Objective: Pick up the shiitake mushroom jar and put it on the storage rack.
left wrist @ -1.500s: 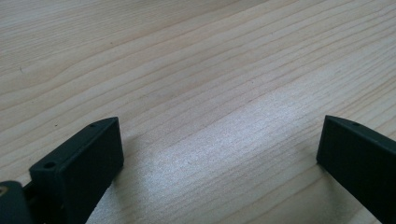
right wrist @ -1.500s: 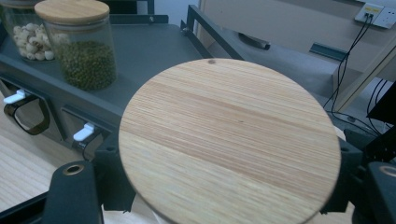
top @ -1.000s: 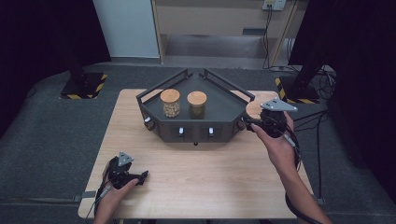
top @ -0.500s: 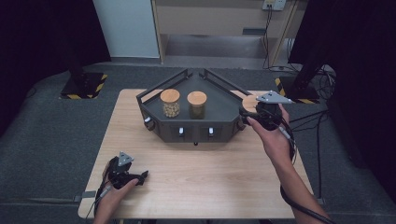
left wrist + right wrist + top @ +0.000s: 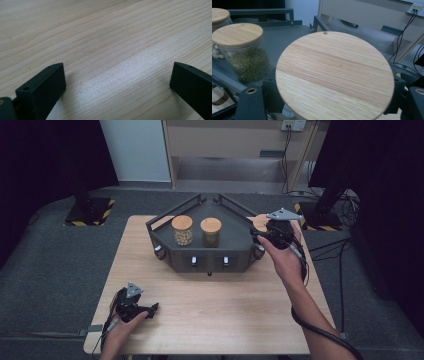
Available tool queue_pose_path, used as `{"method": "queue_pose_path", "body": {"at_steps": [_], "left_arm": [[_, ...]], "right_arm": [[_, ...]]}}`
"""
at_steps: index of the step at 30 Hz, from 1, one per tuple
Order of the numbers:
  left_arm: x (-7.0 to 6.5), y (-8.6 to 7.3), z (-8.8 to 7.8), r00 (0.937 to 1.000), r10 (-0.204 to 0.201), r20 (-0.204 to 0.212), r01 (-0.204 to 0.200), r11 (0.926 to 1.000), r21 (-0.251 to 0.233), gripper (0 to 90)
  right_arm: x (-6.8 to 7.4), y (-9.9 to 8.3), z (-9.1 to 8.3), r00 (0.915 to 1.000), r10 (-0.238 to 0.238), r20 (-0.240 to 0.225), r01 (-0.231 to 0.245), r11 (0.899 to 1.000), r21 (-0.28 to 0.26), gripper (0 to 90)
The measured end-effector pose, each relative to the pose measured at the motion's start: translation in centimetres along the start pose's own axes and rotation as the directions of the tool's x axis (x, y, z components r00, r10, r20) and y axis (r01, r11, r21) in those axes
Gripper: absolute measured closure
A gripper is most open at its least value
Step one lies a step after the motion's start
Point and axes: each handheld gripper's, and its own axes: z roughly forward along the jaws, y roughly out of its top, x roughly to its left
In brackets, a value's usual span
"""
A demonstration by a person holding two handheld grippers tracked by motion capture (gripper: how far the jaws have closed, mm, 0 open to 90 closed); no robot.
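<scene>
Gripping a wooden-lidded jar (image 5: 334, 75) between its jaws, the right gripper (image 5: 272, 236) hung at the right edge of the dark tray (image 5: 235, 251), while the left gripper (image 5: 131, 306) rested open on the table (image 5: 105, 50), well apart from that tray.

- A dark grey tray (image 5: 235, 247) with raised rails sits at the far middle of the wooden bench (image 5: 210, 315).
- A jar of pale beans (image 5: 182, 230) with a wooden lid stands in the tray's left part.
- A jar of green beans (image 5: 211, 232), also wooden-lidded, stands just beside it, to its right.
- A black stand base with yellow stripes (image 5: 89, 211) sits on the floor beyond the tray's left.
- Cables (image 5: 330, 251) trail on the floor right of the tray.
</scene>
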Motion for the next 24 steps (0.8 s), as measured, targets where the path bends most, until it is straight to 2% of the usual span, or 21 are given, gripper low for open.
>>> {"method": "queue_pose_path", "body": {"at_steps": [24], "left_arm": [[0.0, 0.0, 0.0, 1.0, 0.0, 0.0, 0.0, 1.0, 0.0, 0.0]], "right_arm": [[0.9, 1.6, 3.4, 0.9996, 0.012, -0.025, -0.012, 1.0, 0.008, 25.5]]}}
